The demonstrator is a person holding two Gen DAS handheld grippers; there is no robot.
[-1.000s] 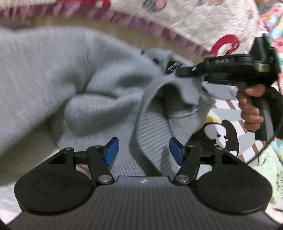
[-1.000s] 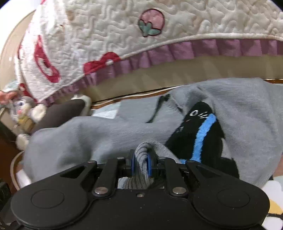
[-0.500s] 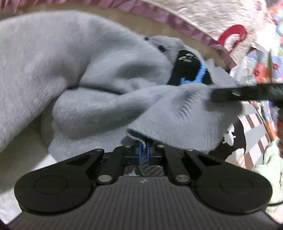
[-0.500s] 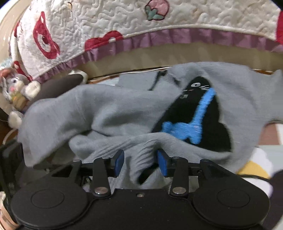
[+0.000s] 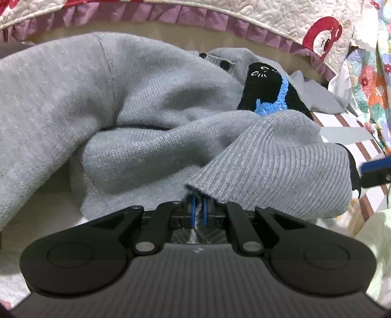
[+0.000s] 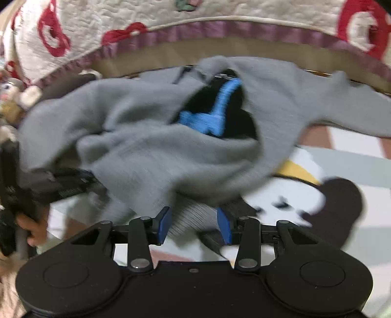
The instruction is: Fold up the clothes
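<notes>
A grey knit sweater (image 5: 146,102) with a black cat patch (image 5: 266,90) and blue trim lies bunched on a patterned mat. My left gripper (image 5: 198,210) is shut on the sweater's ribbed hem (image 5: 276,171), which drapes over its blue pads. In the right wrist view the sweater (image 6: 151,151) is blurred, its cat patch (image 6: 215,110) facing up. My right gripper (image 6: 194,226) stands open, with ribbed grey cloth lying loose between its blue pads (image 6: 163,225). One of the right gripper's fingertips (image 5: 375,168) shows at the right edge of the left wrist view.
A white quilt (image 5: 281,17) with red shapes and a purple ruffle hangs along the back. The play mat (image 6: 330,195) has a penguin picture. A hand (image 6: 31,227) holds the left gripper's handle. Floral cloth (image 5: 374,73) lies far right. Soft toys (image 6: 12,97) sit at left.
My left gripper closed on the ribbed hem. My right gripper let go of the sweater, opened wide and pulled back toward me.
</notes>
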